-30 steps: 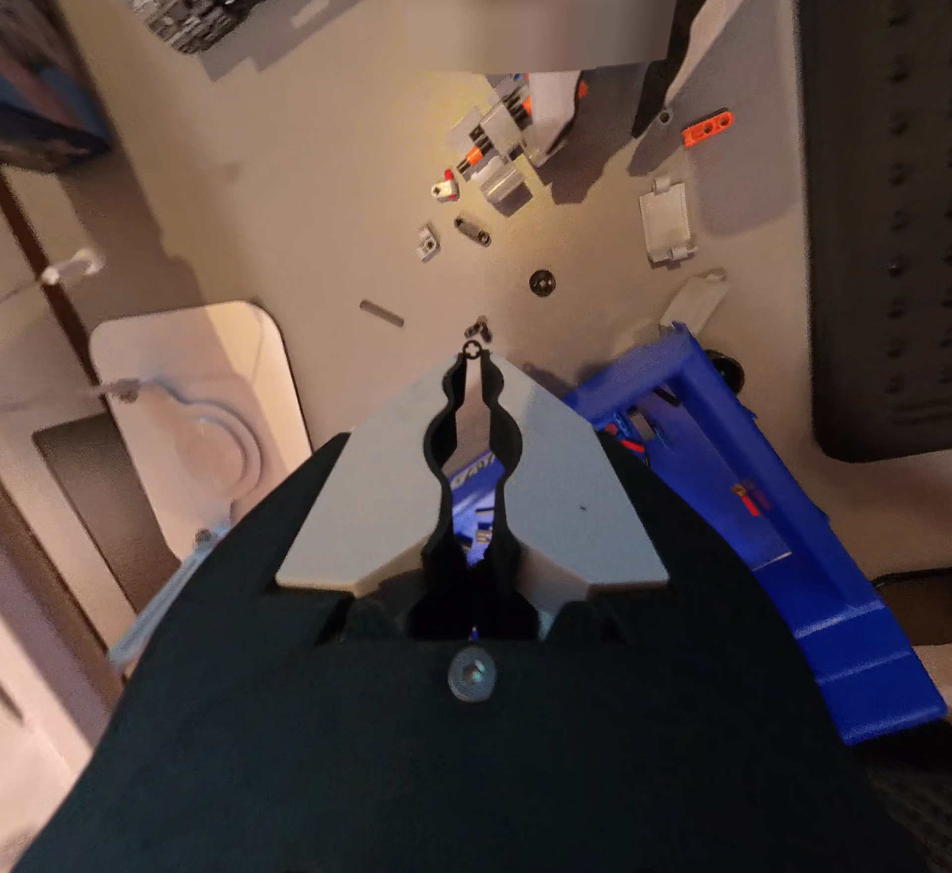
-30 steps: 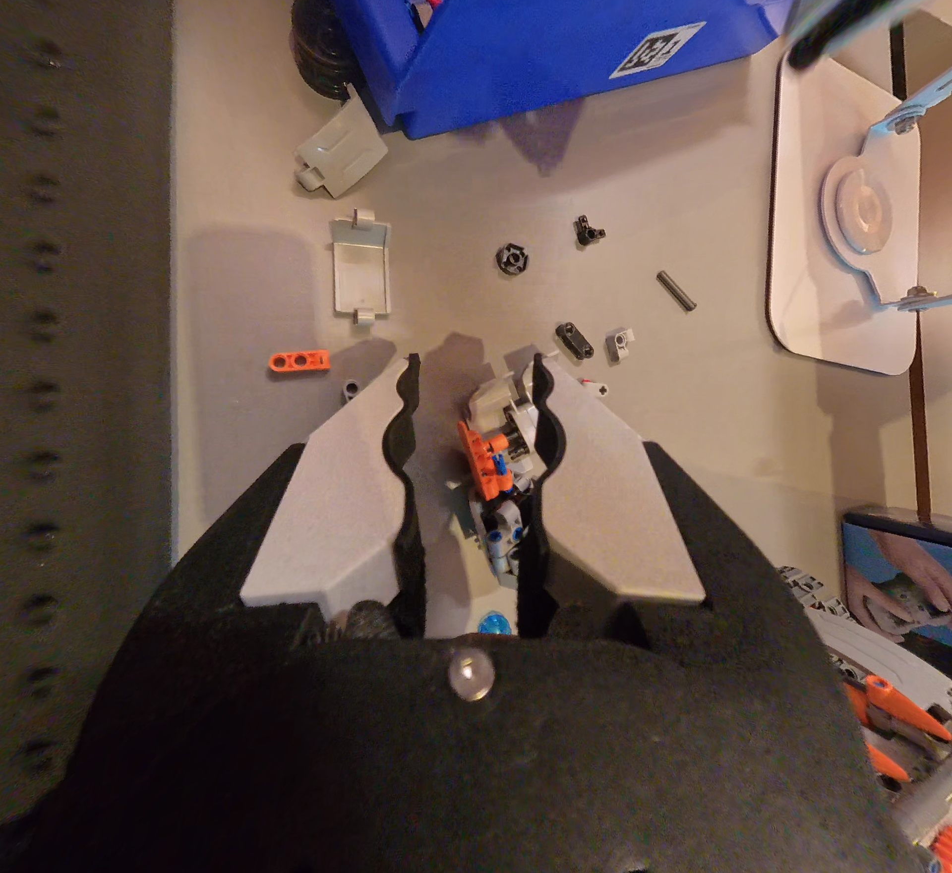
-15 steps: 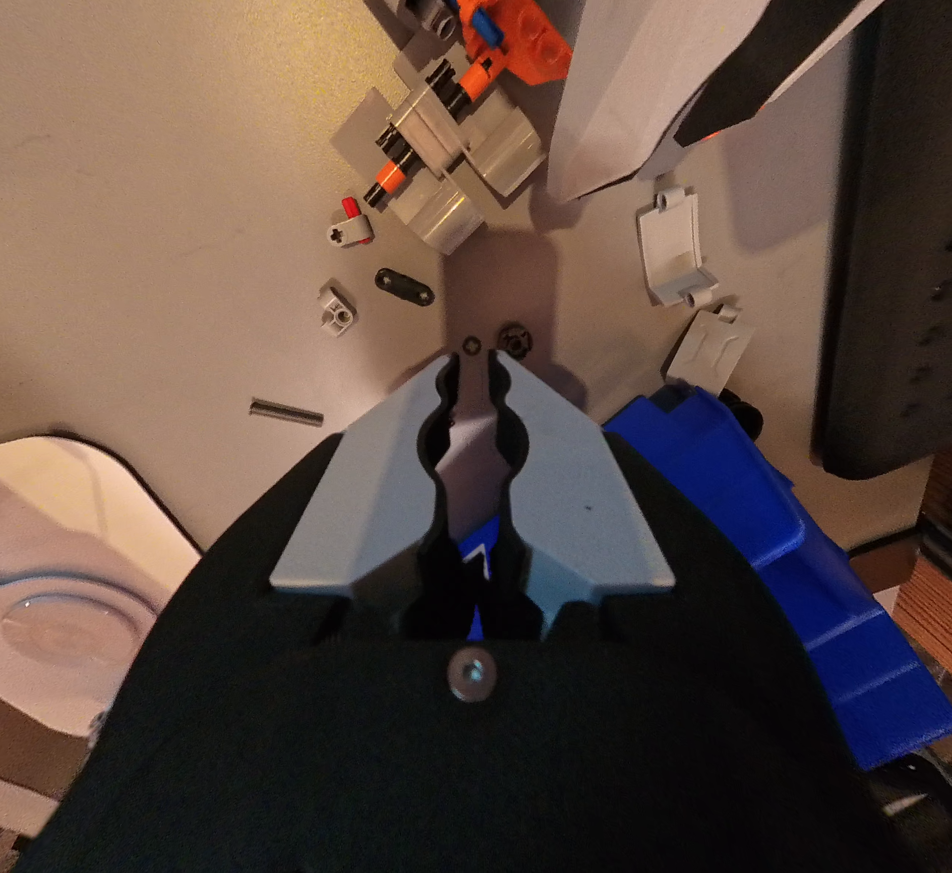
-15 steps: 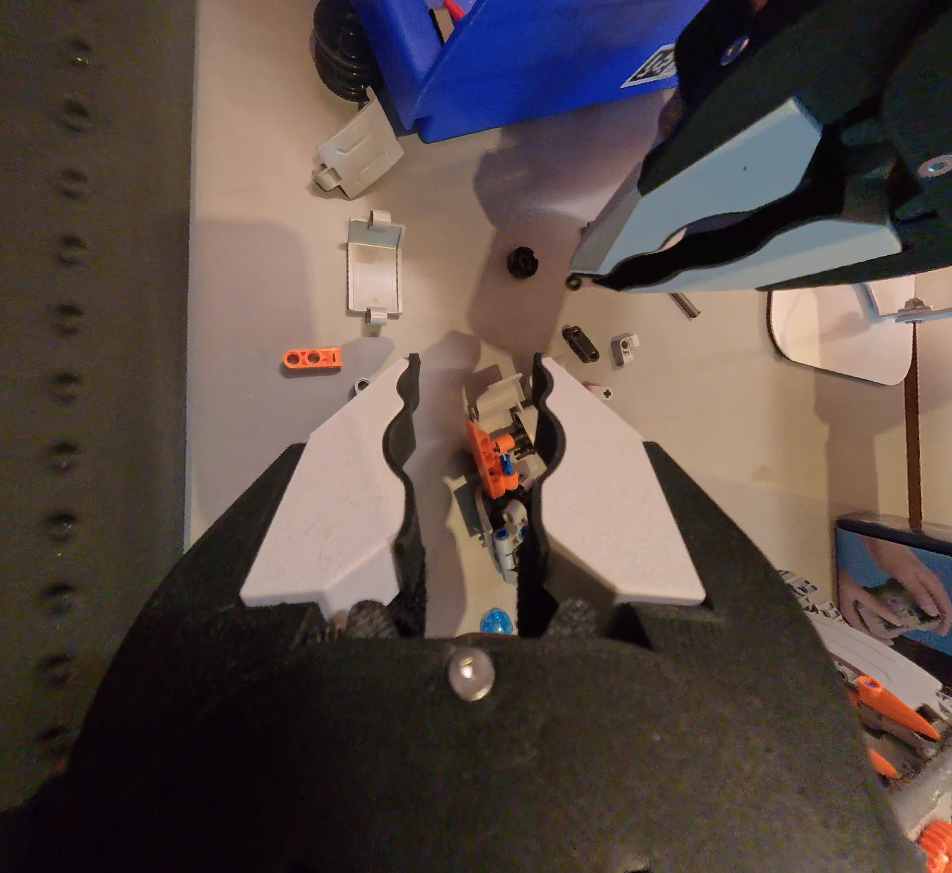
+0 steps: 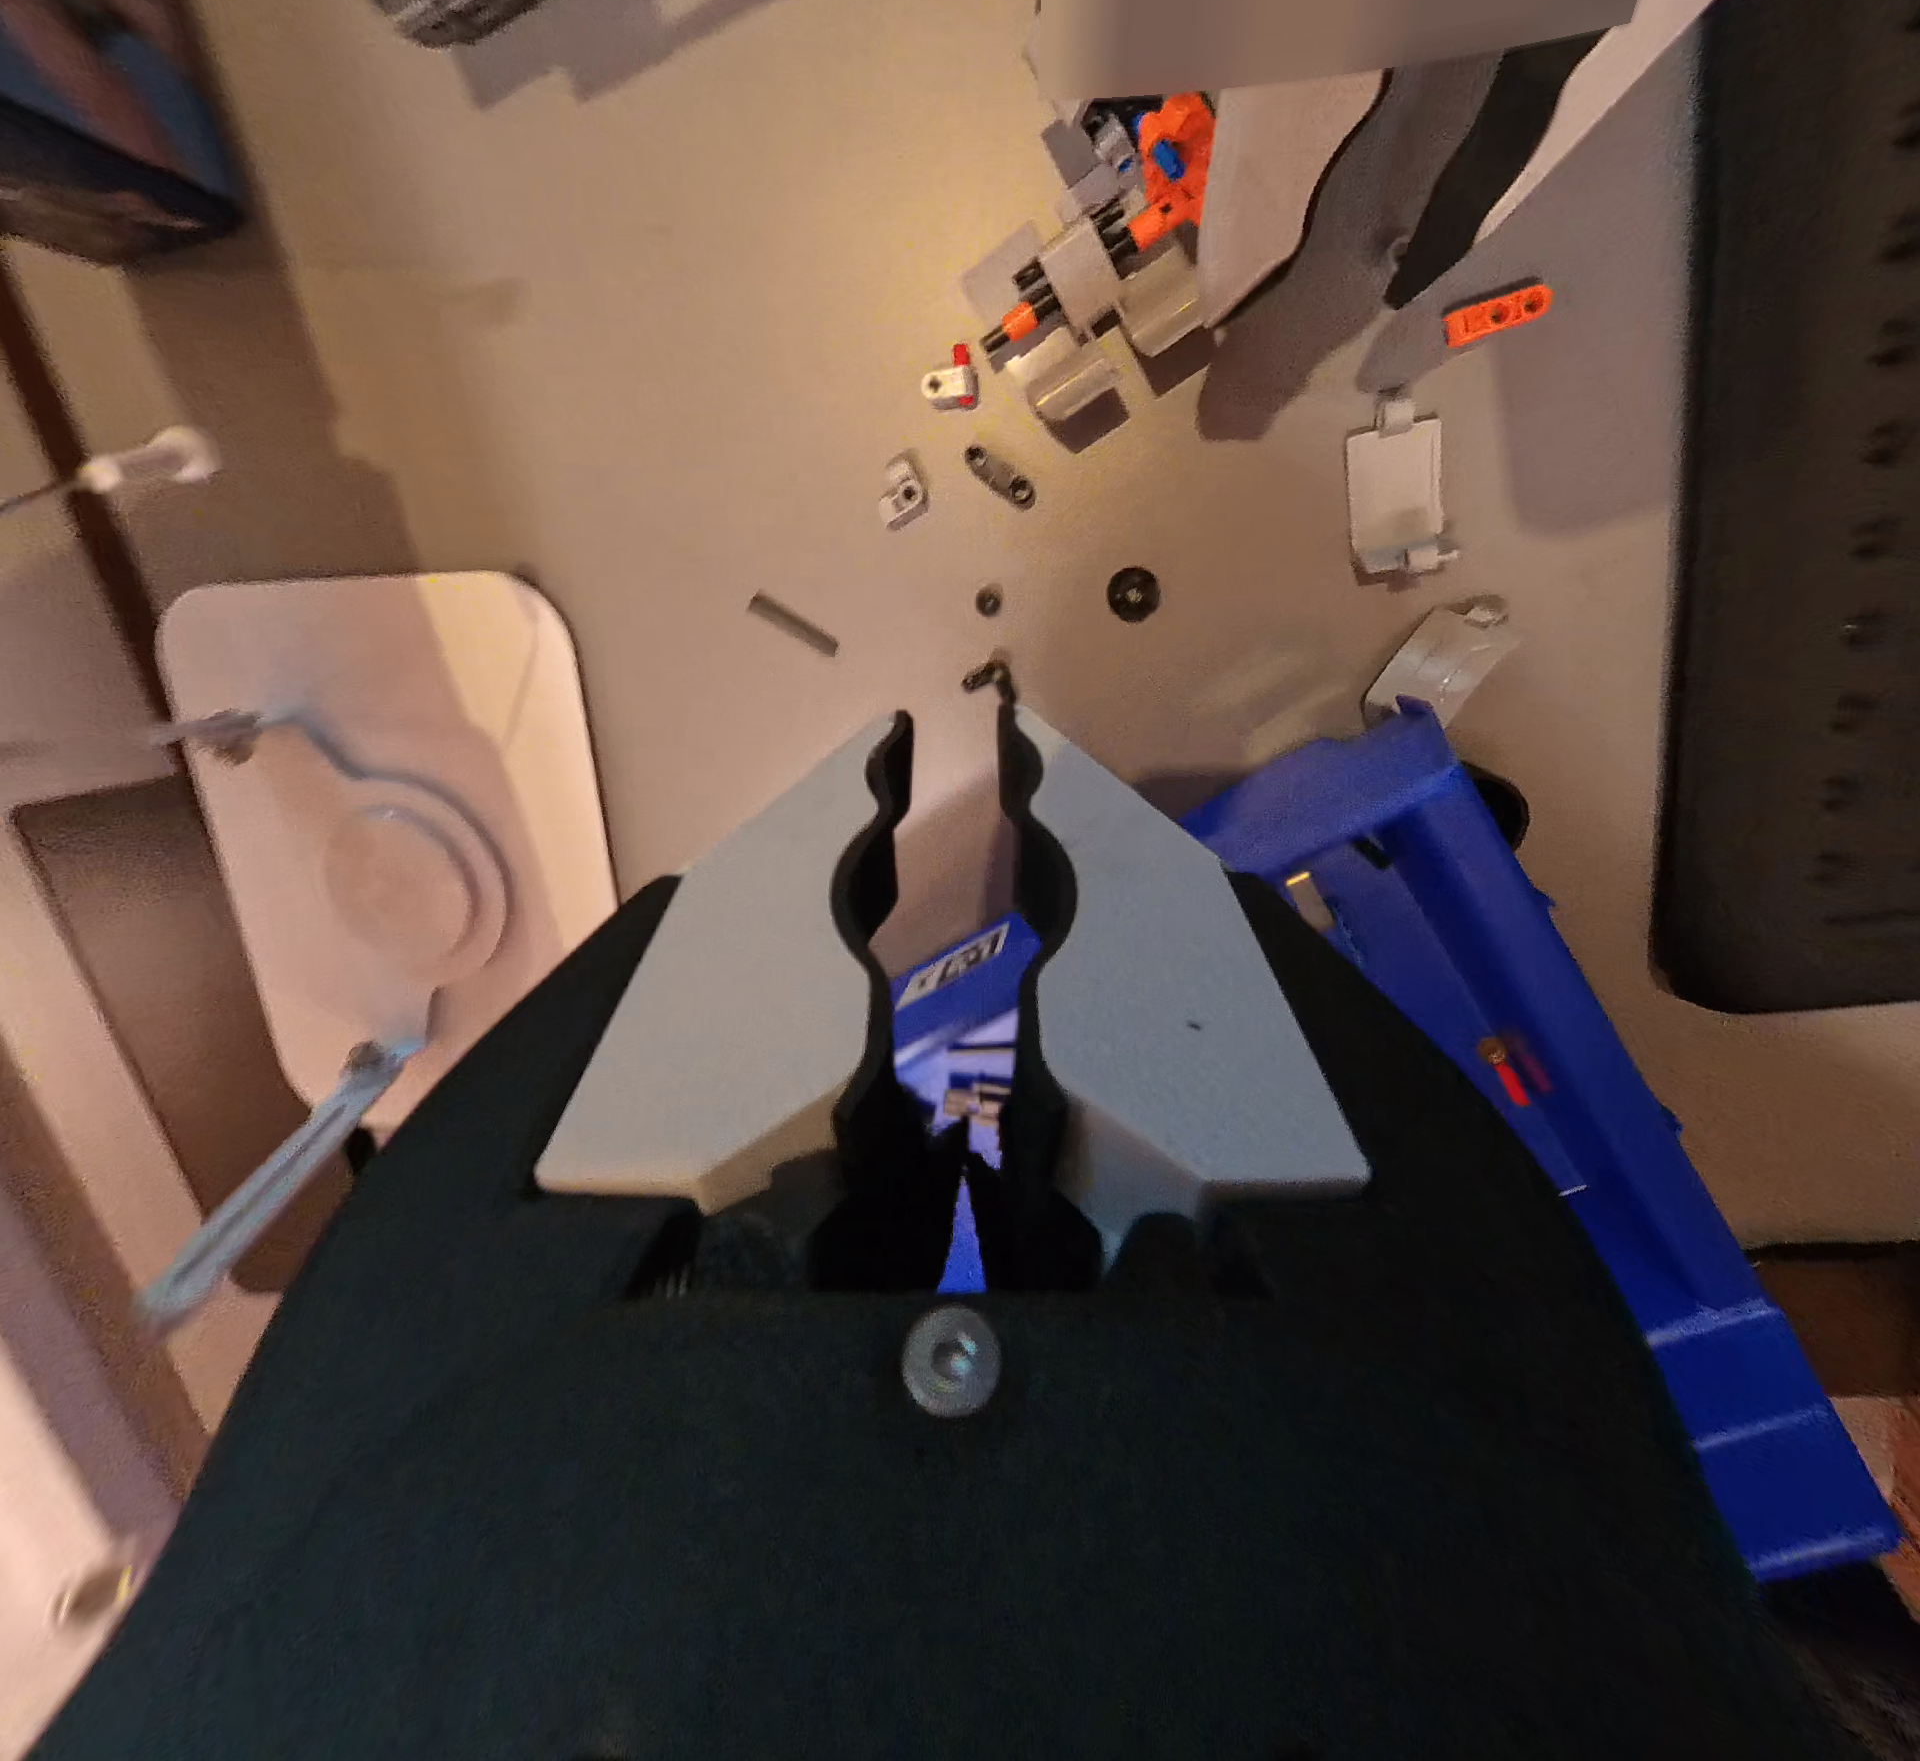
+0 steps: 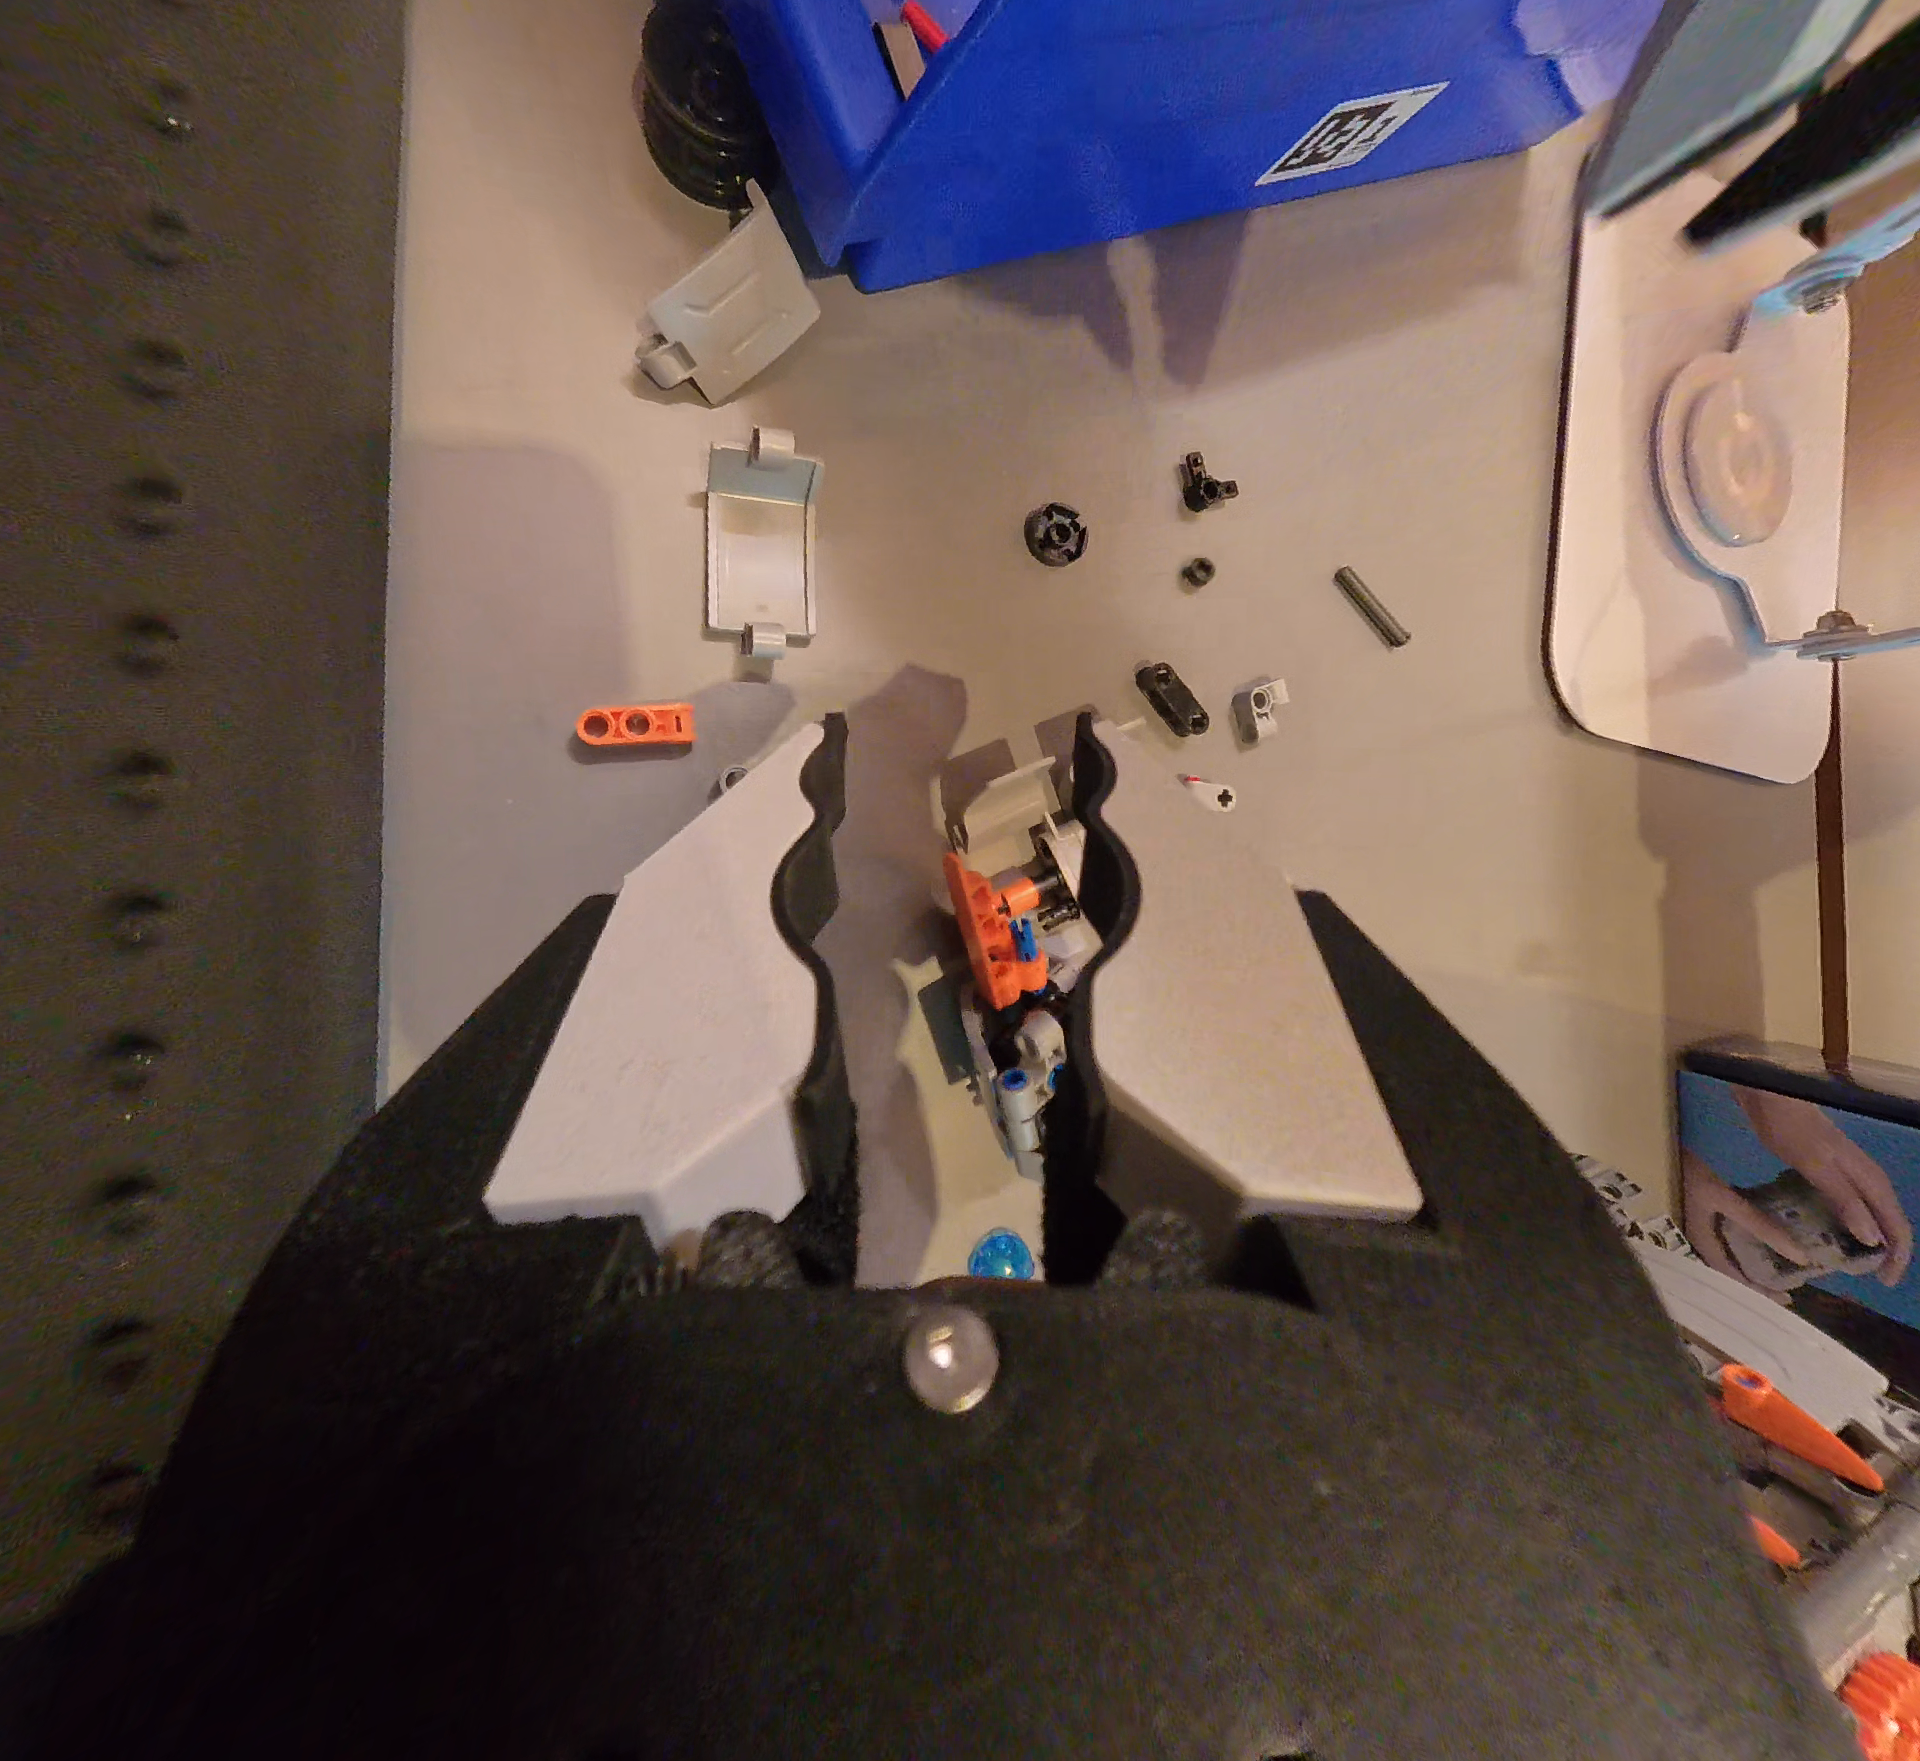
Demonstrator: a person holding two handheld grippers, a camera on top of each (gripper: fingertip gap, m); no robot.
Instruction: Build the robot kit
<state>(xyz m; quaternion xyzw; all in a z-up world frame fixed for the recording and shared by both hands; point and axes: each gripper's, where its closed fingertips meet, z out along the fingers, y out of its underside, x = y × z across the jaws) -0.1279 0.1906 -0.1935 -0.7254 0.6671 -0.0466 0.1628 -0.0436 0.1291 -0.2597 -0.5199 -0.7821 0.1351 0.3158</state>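
- Far left, left wrist view: white tray on the beige table.
- Left gripper: jaws apart, empty, tips just beside a small black connector; black ring just beyond.
- Blue bin beneath and to the right.
- Right wrist view: orange beam well left of the fingers.
- Right gripper: jaws apart around a grey-and-orange brick assembly, seemingly against the right pad, clear of the left.

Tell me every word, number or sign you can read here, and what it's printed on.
White sticker on the blue bin: a black square code pattern with small marks; I don't copy these out.
Picture box at the right edge: a printed photo, no lettering in view.
Small plastic parts, such as the orange beam: no writing can be made out.
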